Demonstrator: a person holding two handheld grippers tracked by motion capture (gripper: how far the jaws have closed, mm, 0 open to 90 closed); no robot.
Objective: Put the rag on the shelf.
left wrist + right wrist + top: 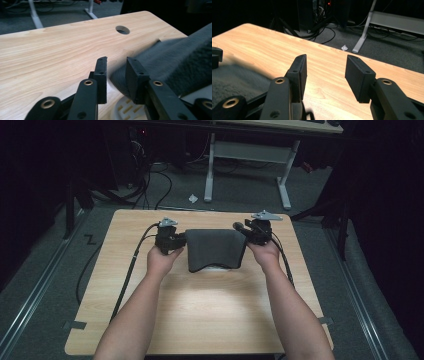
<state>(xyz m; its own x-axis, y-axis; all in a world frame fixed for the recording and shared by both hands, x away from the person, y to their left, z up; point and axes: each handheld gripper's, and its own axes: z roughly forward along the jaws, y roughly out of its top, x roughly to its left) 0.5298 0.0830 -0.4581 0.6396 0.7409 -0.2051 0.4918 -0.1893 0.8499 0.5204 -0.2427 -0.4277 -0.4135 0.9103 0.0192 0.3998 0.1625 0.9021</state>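
The dark cloth [215, 249] lay between both grippers — left gripper [116, 68] narrowly parted at its edge, right gripper [325, 71] wide, gripping nothing.

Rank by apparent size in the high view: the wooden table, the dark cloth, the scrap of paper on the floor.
1. Wooden table, largest by far.
2. Dark cloth, draped over something on the table.
3. Scrap of paper, smallest; it lies farther from the camera, yet is clearly tiny.

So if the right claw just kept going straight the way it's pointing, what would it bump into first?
Probably nothing on the table. The right claw is open and looks across bare table toward its far edge; the grey cloth lies off to one side.
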